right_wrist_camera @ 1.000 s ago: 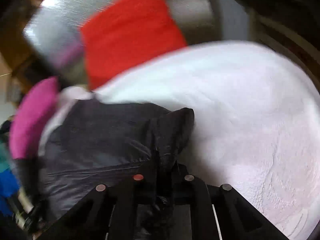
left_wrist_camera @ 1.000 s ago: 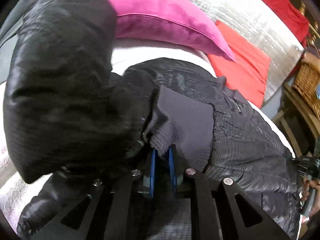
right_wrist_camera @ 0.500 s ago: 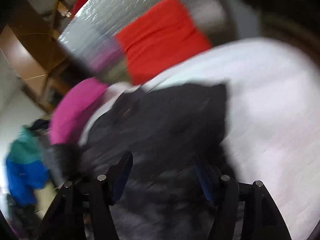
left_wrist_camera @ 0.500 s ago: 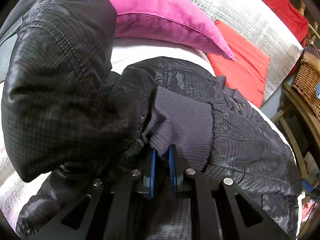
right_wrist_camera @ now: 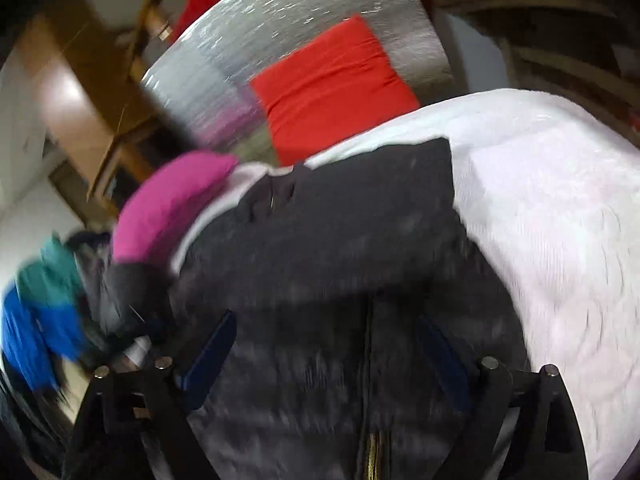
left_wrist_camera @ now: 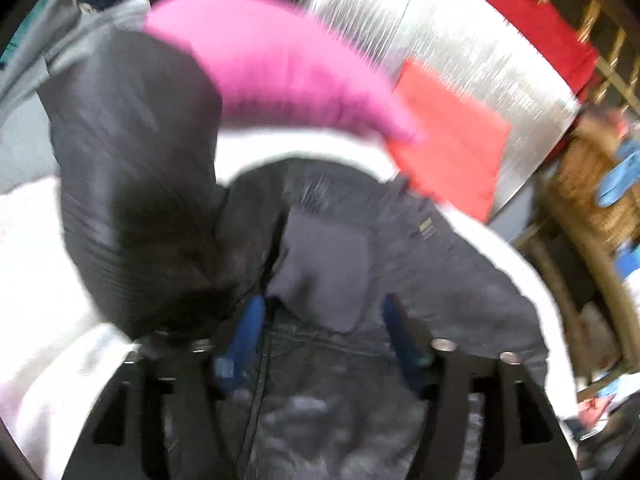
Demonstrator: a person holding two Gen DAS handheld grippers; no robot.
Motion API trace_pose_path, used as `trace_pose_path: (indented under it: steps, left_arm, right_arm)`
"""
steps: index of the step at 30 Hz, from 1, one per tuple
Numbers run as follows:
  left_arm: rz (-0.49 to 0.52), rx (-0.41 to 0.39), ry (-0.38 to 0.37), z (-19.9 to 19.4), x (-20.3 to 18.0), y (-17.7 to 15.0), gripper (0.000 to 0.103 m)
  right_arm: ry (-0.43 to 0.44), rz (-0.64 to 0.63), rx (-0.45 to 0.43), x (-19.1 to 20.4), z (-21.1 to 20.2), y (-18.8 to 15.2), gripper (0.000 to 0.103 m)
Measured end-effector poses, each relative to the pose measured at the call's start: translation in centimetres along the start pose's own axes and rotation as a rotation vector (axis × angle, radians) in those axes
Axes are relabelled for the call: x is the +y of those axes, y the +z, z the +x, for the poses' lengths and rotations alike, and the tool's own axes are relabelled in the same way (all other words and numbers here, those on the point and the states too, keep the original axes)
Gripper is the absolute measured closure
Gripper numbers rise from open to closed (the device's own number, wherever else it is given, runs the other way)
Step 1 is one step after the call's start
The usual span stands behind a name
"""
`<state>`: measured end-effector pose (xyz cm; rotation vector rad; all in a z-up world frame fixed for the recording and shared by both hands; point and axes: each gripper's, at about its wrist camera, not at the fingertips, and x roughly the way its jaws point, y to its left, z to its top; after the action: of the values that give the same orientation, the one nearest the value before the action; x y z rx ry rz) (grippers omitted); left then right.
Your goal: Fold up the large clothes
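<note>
A black quilted jacket (left_wrist_camera: 452, 280) lies on the white bed cover (left_wrist_camera: 36, 248), its hood (left_wrist_camera: 132, 184) bulging at the left. The grey knit cuff (left_wrist_camera: 324, 264) of a folded-in sleeve rests on the jacket's middle. My left gripper (left_wrist_camera: 320, 332) hovers just above the jacket with its jaws opening; the cuff's tip lies loose between the blue pads, untouched. In the right wrist view the jacket (right_wrist_camera: 344, 232) fills the middle, its zip running down the front. My right gripper (right_wrist_camera: 324, 356) is above it, jaws opening wide, with nothing pressed between the pads.
A magenta pillow (left_wrist_camera: 280, 68) and a red cushion (left_wrist_camera: 452, 144) lie at the bed's head against a silver quilted panel (left_wrist_camera: 480, 44). A wicker basket (left_wrist_camera: 588, 184) and wooden furniture stand to the right. A blue and teal garment (right_wrist_camera: 36, 312) lies at the left.
Both grippers let go: the left released the knit cuff and rose, the right dropped the jacket's corner and swung left over the jacket. Both jaws spread apart.
</note>
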<state>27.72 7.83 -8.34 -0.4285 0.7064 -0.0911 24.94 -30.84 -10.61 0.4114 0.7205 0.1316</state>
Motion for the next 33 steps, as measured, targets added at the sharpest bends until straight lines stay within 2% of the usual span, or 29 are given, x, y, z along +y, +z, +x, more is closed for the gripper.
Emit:
trace_pose_path:
  steps: [1,2,4,6,8,11,13,15,19,21,24,27,28,30,33]
  left_arm:
    - [0.009,-0.042,-0.017,-2.2,0.4,0.4,0.017]
    - [0.011,-0.079,-0.021,-3.6,1.1,0.8,0.014]
    - [-0.008,-0.117,0.015,-5.9,4.0,2.2,0.014]
    - [-0.072,-0.130,0.050,-6.7,8.2,3.9,0.014]
    - [-0.222,-0.134,0.087,-6.8,14.1,5.6,0.014]
    - [-0.455,-0.102,0.062,-5.4,21.6,7.3,0.016]
    - [-0.541,-0.089,0.067,-3.9,25.3,8.7,0.016]
    - [-0.530,-0.089,0.102,-2.9,26.7,10.6,0.021]
    - [-0.454,-0.131,0.159,-1.1,27.7,14.9,0.022]
    - [-0.448,-0.137,0.207,0.0,28.5,16.6,0.030]
    - [-0.442,-0.085,0.263,2.3,29.6,18.0,0.058]
    - [-0.387,-0.034,0.348,3.4,29.1,18.7,0.096]
    - [-0.329,-0.027,0.386,3.4,28.4,19.0,0.095]
    - [-0.285,-0.044,0.423,2.7,27.2,19.3,0.096]
    - [-0.226,-0.094,0.435,-0.5,24.7,20.1,0.097]
  right_arm:
    - [-0.012,-0.019,0.022,-0.6,-0.2,-0.9,0.009]
    - [-0.033,-0.033,0.045,-0.6,0.3,-1.8,0.009]
    - [-0.038,-0.034,0.051,-0.4,0.9,-2.3,0.009]
    - [-0.021,-0.025,0.054,-0.4,1.1,-2.0,0.008]
    - [-0.010,-0.028,0.055,-0.5,1.5,-2.2,0.007]
    - [-0.001,-0.037,0.057,-1.0,1.5,-2.5,0.005]
    - [0.000,-0.047,0.061,-1.2,1.3,-2.4,0.004]
    - [0.004,-0.051,0.062,-1.3,1.3,-2.5,0.003]
    - [0.012,-0.062,0.066,-1.6,1.3,-2.4,0.000]
    - [0.011,-0.066,0.067,-1.6,1.4,-2.5,0.000]
    - [0.013,-0.065,0.066,-1.6,1.5,-2.5,0.000]
    - [0.010,-0.069,0.066,-1.5,1.6,-2.5,0.000]
    - [0.009,-0.069,0.067,-1.5,1.7,-2.5,0.000]
    - [0.010,-0.070,0.067,-1.6,1.6,-2.5,0.000]
    - [0.021,-0.065,0.065,-1.9,1.4,-2.4,0.000]
